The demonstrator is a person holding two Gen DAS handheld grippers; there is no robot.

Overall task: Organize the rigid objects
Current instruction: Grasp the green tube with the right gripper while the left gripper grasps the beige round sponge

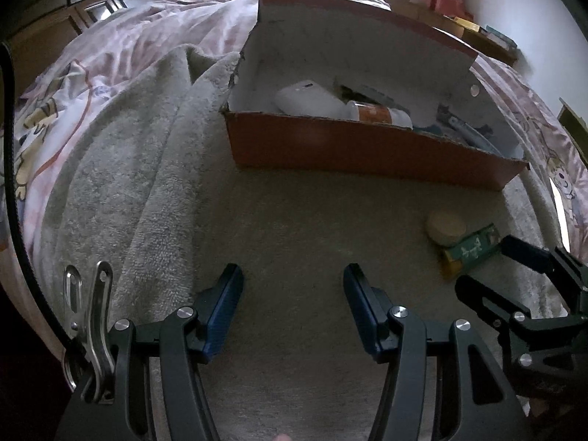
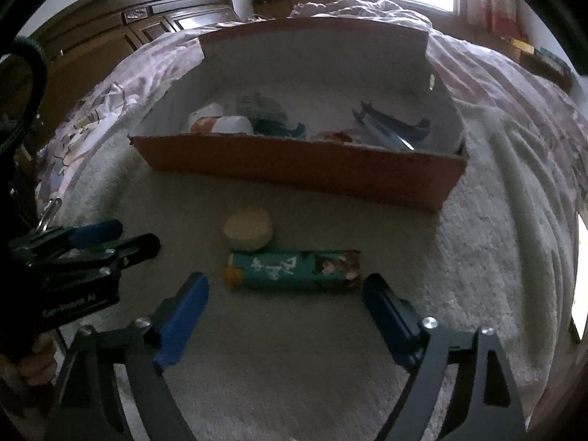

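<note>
A teal box with a yellow end lies on its side on the grey towel; a round cream disc sits just behind it. My right gripper stands open, its blue pads wide apart just short of the box's two ends, not touching it. My left gripper is open over bare towel with nothing between its fingers. In the left wrist view the teal box and the disc lie at the right, by the right gripper.
An orange cardboard box with a white inside stands open behind. It holds a white bottle, an orange-labelled jar and blue-handled tools. The towel lies on a bed with a pink patterned quilt. A dark wooden headboard rises at the back left.
</note>
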